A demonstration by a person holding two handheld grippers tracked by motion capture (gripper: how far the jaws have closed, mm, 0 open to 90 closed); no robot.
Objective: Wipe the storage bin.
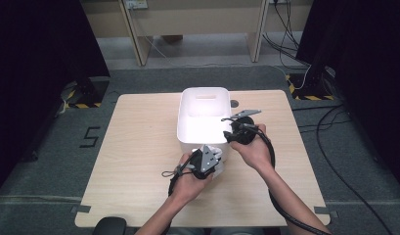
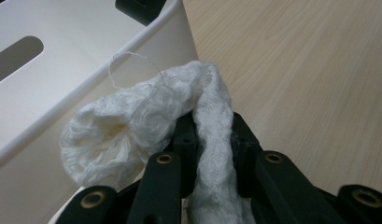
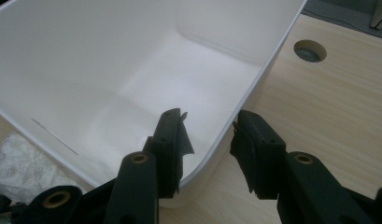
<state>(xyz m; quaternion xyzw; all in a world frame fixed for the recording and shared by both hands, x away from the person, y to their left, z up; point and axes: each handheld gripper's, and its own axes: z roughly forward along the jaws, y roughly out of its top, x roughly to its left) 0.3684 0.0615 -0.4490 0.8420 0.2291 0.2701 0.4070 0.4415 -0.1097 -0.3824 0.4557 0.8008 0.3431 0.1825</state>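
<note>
my left gripper (image 2: 212, 140) was closed tight on a white cloth (image 2: 146, 121), a knitted, crumpled piece. in the left gripper view a twisted strip of the cloth ran down between the two black jaws, which pinched it from both sides, while the rest bulged out in a loose bunch to the left of them, with a thin thread looped above it. in the high view my left gripper (image 1: 211, 160) sat at the near right corner of the white bin (image 1: 203, 98), and the cloth (image 1: 218, 161) showed as a pale patch just beside the bin's near wall, above the wooden table (image 1: 134, 147). whether the cloth touched the bin's wall could not be told.

my right gripper (image 3: 208, 140) stood about half open, its jaws astride the rim at a corner of the bin (image 3: 132, 56): one jaw inside the wall, the other outside over the table. the pads did not appear to press on the wall. in the high view my right gripper (image 1: 233, 131) lay at the bin's right wall, near its near end, and just to the right of the left one. a small round hole (image 3: 310, 50) in the table lay beyond the bin's far right corner.
</note>
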